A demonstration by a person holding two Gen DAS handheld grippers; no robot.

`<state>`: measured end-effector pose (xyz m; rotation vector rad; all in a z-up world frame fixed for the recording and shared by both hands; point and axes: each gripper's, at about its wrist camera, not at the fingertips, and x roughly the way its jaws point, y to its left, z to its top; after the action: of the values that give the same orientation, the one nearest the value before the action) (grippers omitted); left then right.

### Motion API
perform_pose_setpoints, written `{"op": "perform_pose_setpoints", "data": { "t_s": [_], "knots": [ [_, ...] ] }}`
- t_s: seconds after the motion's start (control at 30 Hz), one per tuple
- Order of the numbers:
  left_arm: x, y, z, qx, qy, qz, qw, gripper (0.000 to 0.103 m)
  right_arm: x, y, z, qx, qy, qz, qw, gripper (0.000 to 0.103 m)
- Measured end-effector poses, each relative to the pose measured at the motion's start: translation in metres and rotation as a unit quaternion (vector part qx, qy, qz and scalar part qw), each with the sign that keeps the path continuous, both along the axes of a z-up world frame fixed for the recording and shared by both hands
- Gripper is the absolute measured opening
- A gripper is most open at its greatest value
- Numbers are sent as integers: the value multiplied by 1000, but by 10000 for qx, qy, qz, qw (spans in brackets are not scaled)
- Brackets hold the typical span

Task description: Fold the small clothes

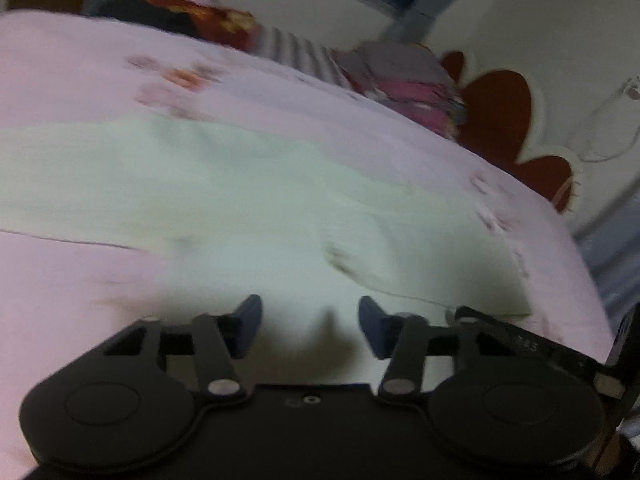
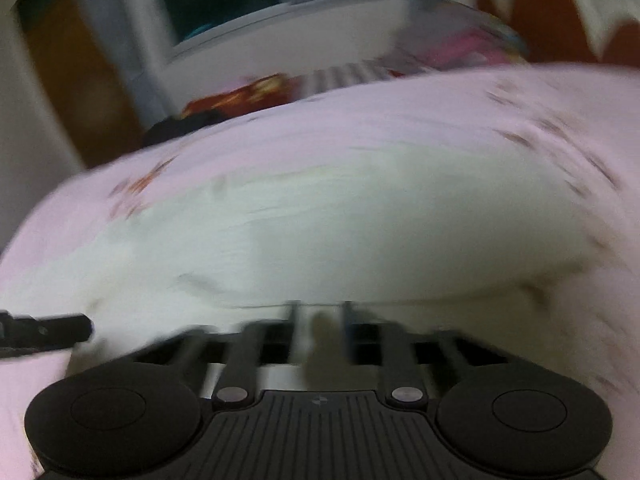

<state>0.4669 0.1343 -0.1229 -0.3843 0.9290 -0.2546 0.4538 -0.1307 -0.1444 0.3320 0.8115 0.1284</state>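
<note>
A pale whitish-green small garment lies spread flat on a pink bedsheet; it also shows in the right wrist view. My left gripper is open and empty, its blue-tipped fingers low over the garment's near edge. My right gripper hovers at the garment's near edge with a narrow gap between its fingers and nothing in it; the view is blurred. The left gripper's side shows at the left edge of the right wrist view.
A heap of clothes lies at the far side of the bed: dark and red items, a striped one, pink-grey ones. A white headboard with brown flower shapes stands on the right. The bed edge drops off on the right.
</note>
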Motion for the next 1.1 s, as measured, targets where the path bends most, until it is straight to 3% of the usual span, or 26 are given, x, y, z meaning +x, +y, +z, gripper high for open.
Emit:
{"op": "perform_pose_setpoints", "data": {
  "t_s": [0.13,0.27,0.37,0.43,0.53,0.67,0.73,0.9,1.1],
  "knots": [
    [31,-33,-20,-170,227,-54,9996,44,-15,-56,4,179,118,-548,9983,11],
    [59,-46,-39,-295,361,222,9987,40,-19,-89,-1,389,294,-837,9953,12],
    [65,-50,-43,-398,321,394,9979,25,-22,-101,-6,538,397,-947,9933,11],
    [73,-51,-45,-306,281,342,9986,4,-22,-105,-8,650,424,-998,9920,11],
    [74,-42,-42,-363,174,320,9987,4,-21,-105,-9,693,433,-1072,9909,11],
    [52,-9,-11,-170,-269,428,9986,4,-14,-108,-9,501,490,-1303,9890,12],
    [43,11,-3,-20,-360,557,9978,4,-10,-111,-10,657,478,-1227,9891,12],
    [37,43,-11,63,-261,782,9966,4,-2,-103,-11,509,474,-1036,9922,12],
    [33,48,-24,20,-190,911,9957,4,-2,-101,-14,380,496,-1020,9928,12]
  ]
}}
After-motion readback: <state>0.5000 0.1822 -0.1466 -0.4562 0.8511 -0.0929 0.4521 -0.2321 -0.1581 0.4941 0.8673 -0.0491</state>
